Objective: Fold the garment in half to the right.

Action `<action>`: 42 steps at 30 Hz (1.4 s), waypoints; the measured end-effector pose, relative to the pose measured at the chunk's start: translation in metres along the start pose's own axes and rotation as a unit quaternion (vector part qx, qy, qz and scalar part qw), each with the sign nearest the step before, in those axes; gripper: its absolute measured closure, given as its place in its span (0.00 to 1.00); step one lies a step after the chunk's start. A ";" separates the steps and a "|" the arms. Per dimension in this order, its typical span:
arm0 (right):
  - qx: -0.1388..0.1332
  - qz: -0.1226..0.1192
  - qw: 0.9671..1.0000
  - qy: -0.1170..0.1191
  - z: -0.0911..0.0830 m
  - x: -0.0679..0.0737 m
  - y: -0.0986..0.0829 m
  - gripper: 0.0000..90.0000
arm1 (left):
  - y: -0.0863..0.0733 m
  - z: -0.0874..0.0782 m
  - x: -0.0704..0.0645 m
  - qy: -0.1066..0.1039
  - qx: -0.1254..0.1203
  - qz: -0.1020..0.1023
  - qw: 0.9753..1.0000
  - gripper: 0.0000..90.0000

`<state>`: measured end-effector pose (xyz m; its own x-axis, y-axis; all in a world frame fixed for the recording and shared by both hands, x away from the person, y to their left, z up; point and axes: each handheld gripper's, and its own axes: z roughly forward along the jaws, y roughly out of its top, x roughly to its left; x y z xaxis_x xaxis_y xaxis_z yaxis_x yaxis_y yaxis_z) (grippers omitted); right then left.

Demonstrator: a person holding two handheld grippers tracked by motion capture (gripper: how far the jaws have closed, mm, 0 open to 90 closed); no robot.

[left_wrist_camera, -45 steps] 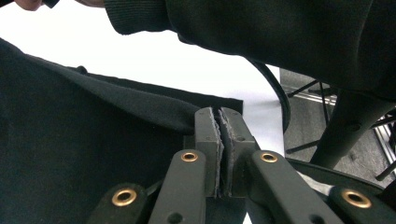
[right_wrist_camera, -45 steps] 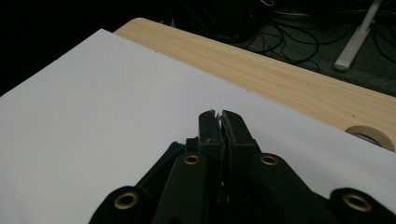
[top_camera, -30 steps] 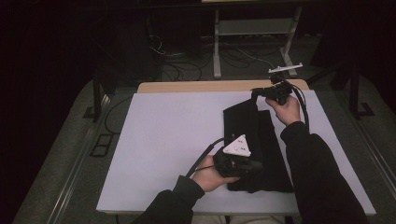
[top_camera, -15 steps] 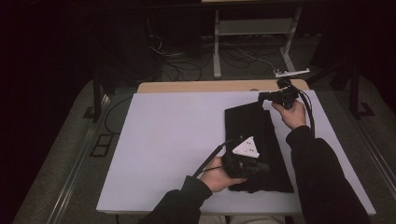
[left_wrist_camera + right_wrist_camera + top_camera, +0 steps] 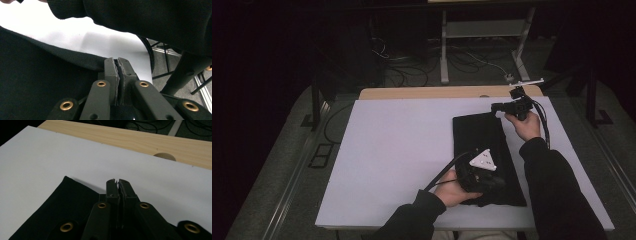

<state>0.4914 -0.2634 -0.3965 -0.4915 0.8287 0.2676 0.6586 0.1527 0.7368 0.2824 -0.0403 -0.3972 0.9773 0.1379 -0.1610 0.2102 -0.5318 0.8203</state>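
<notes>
A black cloth [image 5: 484, 145] lies lengthwise on the right half of the white table [image 5: 397, 150]. My left gripper [image 5: 501, 184], with its grey three-cornered plate on top, is at the cloth's near end. In the left gripper view its jaws [image 5: 117, 62] are shut on the cloth's edge [image 5: 45, 82]. My right gripper [image 5: 496, 106] is at the cloth's far right corner. In the right gripper view it [image 5: 117, 182] is shut, with its tips just past the far edge of the cloth [image 5: 57, 210], which lies flat under it.
A bare wooden strip [image 5: 422, 92] with a round hole [image 5: 163, 156] runs along the table's far edge. Beyond it are a metal stand [image 5: 444, 50] and floor cables. A dark sleeve [image 5: 150, 20] hangs over the left gripper view. White surface lies open to the left.
The right gripper has carried the cloth's far end away from me and lowered it. The cloth, crooked and raised before, now lies straight and flat. The left gripper has barely moved.
</notes>
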 end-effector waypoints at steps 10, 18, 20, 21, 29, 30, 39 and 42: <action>0.019 0.001 1.000 -0.007 0.008 -0.006 -0.005 0.95 | -0.002 0.014 0.004 -0.004 0.008 -0.013 1.000 0.95; 0.024 0.007 1.000 -0.008 0.011 -0.013 -0.012 0.95 | -0.003 0.024 0.005 -0.008 0.016 -0.019 1.000 0.95; 0.023 0.009 1.000 -0.008 0.012 -0.015 -0.014 0.95 | -0.003 0.027 0.005 -0.009 0.018 -0.020 1.000 0.95; 0.023 0.009 1.000 -0.008 0.012 -0.016 -0.015 0.94 | -0.003 0.028 0.005 -0.009 0.019 -0.019 1.000 0.95; 0.022 0.028 0.999 -0.004 0.012 -0.024 -0.023 0.93 | -0.002 0.036 0.004 -0.009 0.028 -0.033 0.999 0.95; 0.023 0.033 0.999 -0.003 0.011 -0.024 -0.024 0.89 | -0.002 0.036 0.004 -0.009 0.028 -0.032 0.999 0.95; 0.013 0.032 0.999 -0.022 -0.005 -0.022 -0.023 0.48 | 0.000 0.041 0.001 -0.004 0.031 -0.029 0.999 0.95; 0.008 0.030 0.999 -0.023 -0.010 -0.020 -0.024 0.37 | 0.002 0.042 0.001 -0.003 0.035 -0.028 0.999 0.95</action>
<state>0.4802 -0.2885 -0.4132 -0.4238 0.8606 0.2826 0.6963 0.1100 0.7093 0.2847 -0.0766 -0.4190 0.9642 0.1635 -0.2088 0.2651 -0.5810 0.7695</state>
